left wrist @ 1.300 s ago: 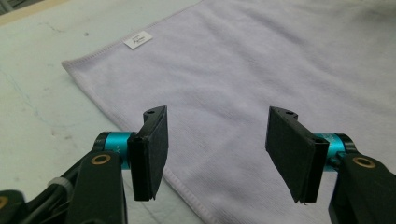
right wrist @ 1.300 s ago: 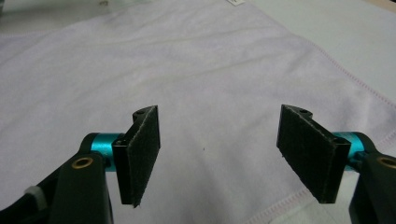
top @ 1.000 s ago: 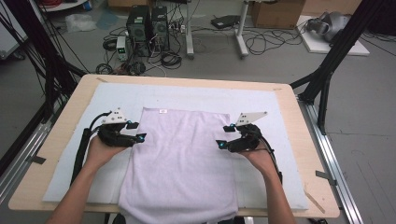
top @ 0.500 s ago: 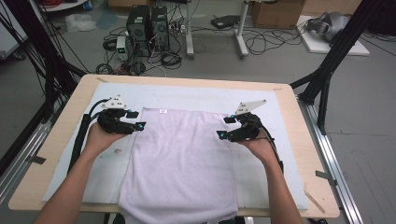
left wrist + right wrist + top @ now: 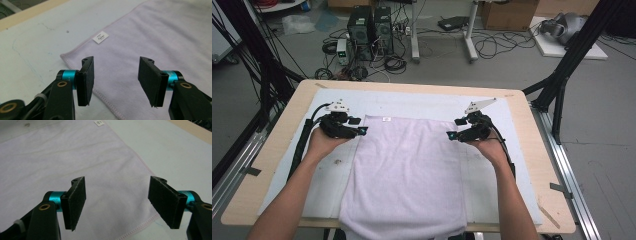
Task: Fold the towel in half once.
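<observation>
A pale lilac towel (image 5: 407,170) lies flat on the mat, its near end hanging over the table's front edge, with a small white label (image 5: 386,119) at the far hem. My left gripper (image 5: 357,126) hovers at the towel's far left corner. In the left gripper view the left gripper (image 5: 115,77) is open above the towel's (image 5: 155,40) side hem; its jaws have just been closing a little, and the pads grip nothing. My right gripper (image 5: 456,129) stands open at the far right corner, over the towel (image 5: 75,157) and its hem (image 5: 140,226) in the right gripper view.
A light blue-white mat (image 5: 422,102) covers most of the wooden table (image 5: 412,86). Black frame posts (image 5: 562,80) stand at the table's right and left. On the floor beyond are computer cases (image 5: 369,25) and tangled cables (image 5: 492,47).
Both hands have slid away from the person along the towel's side edges, toward its far corners. The towel lies as before.
</observation>
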Action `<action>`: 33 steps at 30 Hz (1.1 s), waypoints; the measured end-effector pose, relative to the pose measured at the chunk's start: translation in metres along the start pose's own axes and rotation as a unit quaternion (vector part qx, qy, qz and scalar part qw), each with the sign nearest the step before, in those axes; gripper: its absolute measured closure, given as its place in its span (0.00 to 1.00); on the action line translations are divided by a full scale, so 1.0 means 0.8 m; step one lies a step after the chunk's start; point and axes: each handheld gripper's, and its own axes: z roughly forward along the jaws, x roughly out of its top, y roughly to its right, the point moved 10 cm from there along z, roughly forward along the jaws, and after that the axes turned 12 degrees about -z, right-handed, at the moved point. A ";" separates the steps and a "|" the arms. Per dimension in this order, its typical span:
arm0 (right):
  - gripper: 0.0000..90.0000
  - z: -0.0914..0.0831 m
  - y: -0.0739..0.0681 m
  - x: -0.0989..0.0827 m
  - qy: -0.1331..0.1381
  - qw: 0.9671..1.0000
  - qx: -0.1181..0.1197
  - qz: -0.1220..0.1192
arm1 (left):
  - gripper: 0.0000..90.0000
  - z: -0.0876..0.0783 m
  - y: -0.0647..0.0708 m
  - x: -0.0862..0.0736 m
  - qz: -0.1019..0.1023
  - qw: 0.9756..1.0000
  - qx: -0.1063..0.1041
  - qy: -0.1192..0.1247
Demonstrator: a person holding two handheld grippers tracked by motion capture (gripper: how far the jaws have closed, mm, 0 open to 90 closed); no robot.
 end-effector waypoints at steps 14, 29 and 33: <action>0.49 0.027 0.023 -0.068 -0.044 0.998 -0.039 0.039 | 0.61 0.045 -0.020 -0.025 -0.013 0.998 0.040 -0.037; 0.96 0.031 0.019 -0.070 -0.050 0.997 -0.030 0.043 | 0.98 0.038 -0.024 -0.022 -0.032 0.998 0.046 -0.034; 0.96 0.020 0.020 -0.059 -0.031 0.998 -0.035 0.042 | 0.98 0.025 -0.018 -0.012 -0.026 0.999 0.034 -0.014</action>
